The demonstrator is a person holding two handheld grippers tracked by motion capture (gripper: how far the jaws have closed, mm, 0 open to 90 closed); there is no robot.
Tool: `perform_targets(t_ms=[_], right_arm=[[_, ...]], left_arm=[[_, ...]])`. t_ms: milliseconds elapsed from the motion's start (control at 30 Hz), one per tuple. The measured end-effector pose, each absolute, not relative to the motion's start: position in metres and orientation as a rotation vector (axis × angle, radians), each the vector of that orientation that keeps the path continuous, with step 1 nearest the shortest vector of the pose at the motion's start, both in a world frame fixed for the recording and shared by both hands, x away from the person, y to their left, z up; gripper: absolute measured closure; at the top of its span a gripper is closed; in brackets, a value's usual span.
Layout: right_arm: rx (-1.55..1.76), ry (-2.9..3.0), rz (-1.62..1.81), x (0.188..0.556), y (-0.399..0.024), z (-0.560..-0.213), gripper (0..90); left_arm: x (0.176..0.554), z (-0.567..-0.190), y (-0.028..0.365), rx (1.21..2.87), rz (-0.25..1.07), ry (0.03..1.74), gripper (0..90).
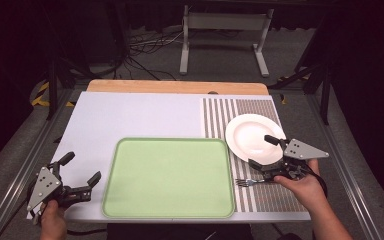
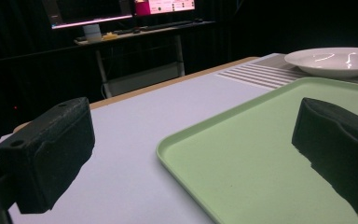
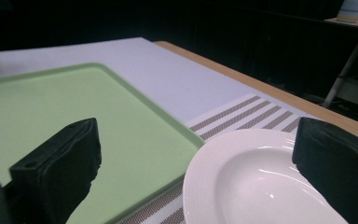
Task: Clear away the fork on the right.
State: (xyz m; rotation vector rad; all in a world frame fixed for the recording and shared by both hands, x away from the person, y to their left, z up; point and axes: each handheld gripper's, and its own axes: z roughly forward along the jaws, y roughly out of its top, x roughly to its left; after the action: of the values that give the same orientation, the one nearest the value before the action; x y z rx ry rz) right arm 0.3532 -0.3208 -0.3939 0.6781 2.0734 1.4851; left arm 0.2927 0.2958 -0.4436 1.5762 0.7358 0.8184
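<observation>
Both grippers' jaws gape wide, right gripper [image 1: 264,150] astride plate [image 1: 247,134].

A tray [image 1: 167,177] lies on the counter [image 1: 130,115] near its front edge, about mid-width. To the tray's right is a striped mat [image 1: 267,197], and a plate [image 1: 254,136] sits on the mat's rear half. A fork [image 1: 247,182] lies on the mat in front of the plate, just right of the tray. The left gripper [image 1: 82,175] is left of the tray. The right gripper [image 1: 265,150] is at the plate's front edge.
</observation>
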Motion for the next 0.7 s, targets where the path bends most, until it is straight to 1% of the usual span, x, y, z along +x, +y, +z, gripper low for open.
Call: perform_targets(t_ms=[267, 333, 700], right_arm=[[0.559, 2.262, 1.254, 0.358, -0.320, -0.374, 5.8], [0.528, 2.320, 1.186, 0.359, -0.319, -0.371, 7.8], [0.432, 2.548, 0.873, 0.368, -0.320, -0.369, 9.1]], left_arm=[[0.292, -0.443, 0.295, 1.577, 0.817, 0.735, 0.0], [0.293, -0.443, 0.296, 1.576, 0.819, 0.736, 0.0], [0.293, -0.443, 0.295, 1.578, 0.817, 0.736, 0.0]])
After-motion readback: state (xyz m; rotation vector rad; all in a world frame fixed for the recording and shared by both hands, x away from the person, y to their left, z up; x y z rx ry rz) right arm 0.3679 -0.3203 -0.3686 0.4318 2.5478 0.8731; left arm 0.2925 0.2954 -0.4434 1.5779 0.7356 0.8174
